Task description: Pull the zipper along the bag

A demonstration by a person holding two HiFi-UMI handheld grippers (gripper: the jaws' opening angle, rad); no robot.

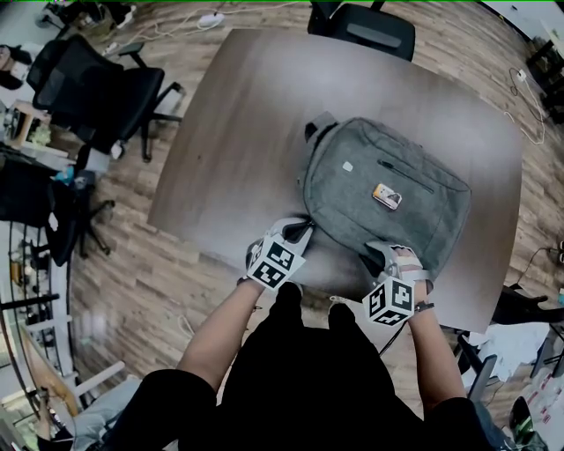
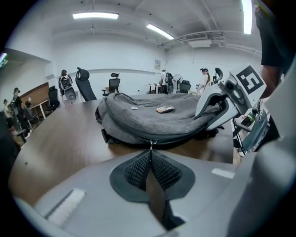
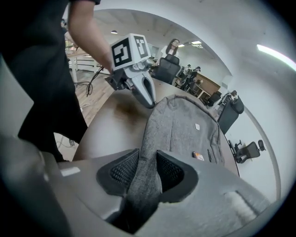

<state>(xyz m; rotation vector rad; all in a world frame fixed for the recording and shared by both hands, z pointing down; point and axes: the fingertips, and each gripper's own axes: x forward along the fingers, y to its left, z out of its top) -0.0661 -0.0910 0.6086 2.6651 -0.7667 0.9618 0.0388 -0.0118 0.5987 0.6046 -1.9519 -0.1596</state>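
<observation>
A grey backpack (image 1: pixel 352 176) lies flat on the brown table (image 1: pixel 229 132). My left gripper (image 1: pixel 300 232) is at the bag's near left corner. In the left gripper view the bag (image 2: pixel 148 118) lies ahead, and the left gripper (image 2: pixel 150 156) is shut on the small metal zipper pull (image 2: pixel 151 145) that hangs from the bag's edge seam. My right gripper (image 1: pixel 381 254) is at the bag's near edge, further right. In the right gripper view the right gripper (image 3: pixel 144 169) is shut on a fold of the bag's grey fabric (image 3: pixel 147 152), which fills the gap.
A small orange label (image 1: pixel 386 196) sits on the bag's top. Black office chairs stand left of the table (image 1: pixel 97 88) and beyond its far edge (image 1: pixel 361 26). The table's near edge runs just under both grippers. Several people stand far back in the room.
</observation>
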